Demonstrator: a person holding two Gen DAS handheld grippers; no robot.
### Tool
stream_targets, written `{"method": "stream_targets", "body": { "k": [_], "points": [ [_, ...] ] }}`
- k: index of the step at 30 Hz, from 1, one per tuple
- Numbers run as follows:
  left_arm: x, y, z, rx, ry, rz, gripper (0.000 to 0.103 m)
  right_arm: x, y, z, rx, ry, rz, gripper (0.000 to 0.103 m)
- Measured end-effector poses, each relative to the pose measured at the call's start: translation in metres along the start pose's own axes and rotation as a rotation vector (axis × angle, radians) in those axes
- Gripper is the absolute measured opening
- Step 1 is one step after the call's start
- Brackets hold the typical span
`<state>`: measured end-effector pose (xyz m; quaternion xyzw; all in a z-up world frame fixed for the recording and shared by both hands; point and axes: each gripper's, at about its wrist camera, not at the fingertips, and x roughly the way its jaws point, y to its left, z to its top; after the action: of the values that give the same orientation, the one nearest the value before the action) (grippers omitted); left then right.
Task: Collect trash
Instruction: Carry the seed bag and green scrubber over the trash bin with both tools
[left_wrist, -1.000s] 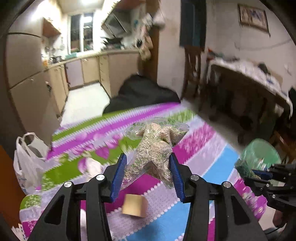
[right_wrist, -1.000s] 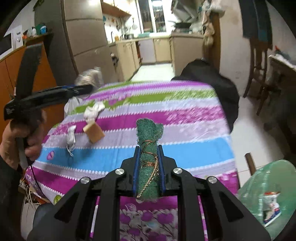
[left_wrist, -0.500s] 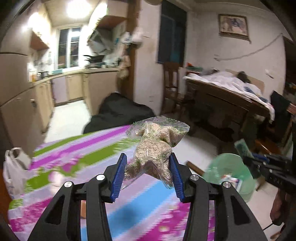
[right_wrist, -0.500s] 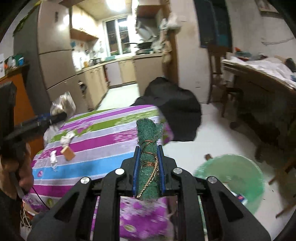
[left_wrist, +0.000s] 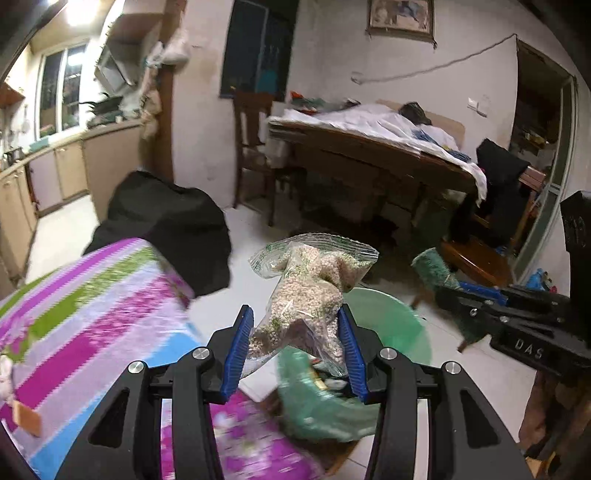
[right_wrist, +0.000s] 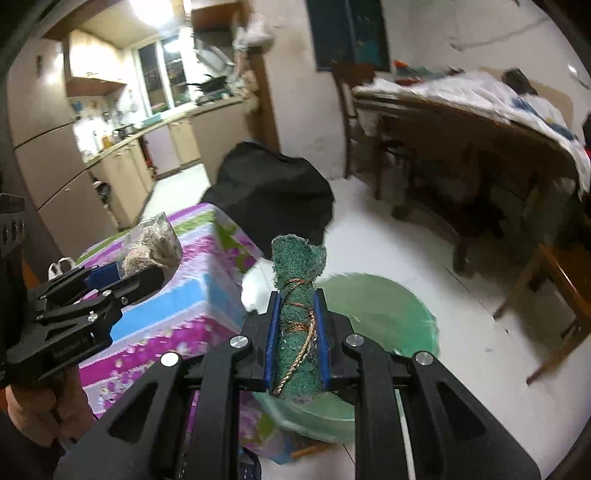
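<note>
Two tools carrying trash toward the green-lined bin.
We are clamping the pellet bag in the half-open left tool and the green scouring pad in the tightly closed right tool, both above the bin beside the desk; the slack bag risks slipping or missing the rim.

Both grippers are swung away from the striped purple, green and blue tablecloth toward the floor beside it. In the left wrist view the cloth, which filled the lower picture a second ago, is pushed to the left, and the round green-lined trash bin, then at the right edge, is now seen directly behind the clear plastic bag of pale pellets. In the right wrist view the bin is brought from the lower right corner to just behind the rolled green scouring pad tied with string.
</note>
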<state>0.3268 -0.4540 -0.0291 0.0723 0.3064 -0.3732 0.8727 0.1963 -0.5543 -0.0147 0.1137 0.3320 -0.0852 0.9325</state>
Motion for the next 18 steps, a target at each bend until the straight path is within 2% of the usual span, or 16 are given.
{"method": "stream_targets", "body": {
  "k": [4, 10, 18],
  "points": [
    [0.038, -0.037, 0.010, 0.014, 0.044, -0.016, 0.047, 0.015, -0.031, 0.003, 0.060, 0.057, -0.025, 0.016],
    [0.075, -0.049, 0.017, 0.011, 0.107, -0.007, 0.047, 0.030, -0.049, 0.009, 0.087, 0.100, -0.046, 0.016],
    [0.095, -0.048, 0.008, 0.025, 0.149, 0.006, 0.047, 0.040, -0.059, 0.007, 0.092, 0.123, -0.049, 0.016]
  ]
}}
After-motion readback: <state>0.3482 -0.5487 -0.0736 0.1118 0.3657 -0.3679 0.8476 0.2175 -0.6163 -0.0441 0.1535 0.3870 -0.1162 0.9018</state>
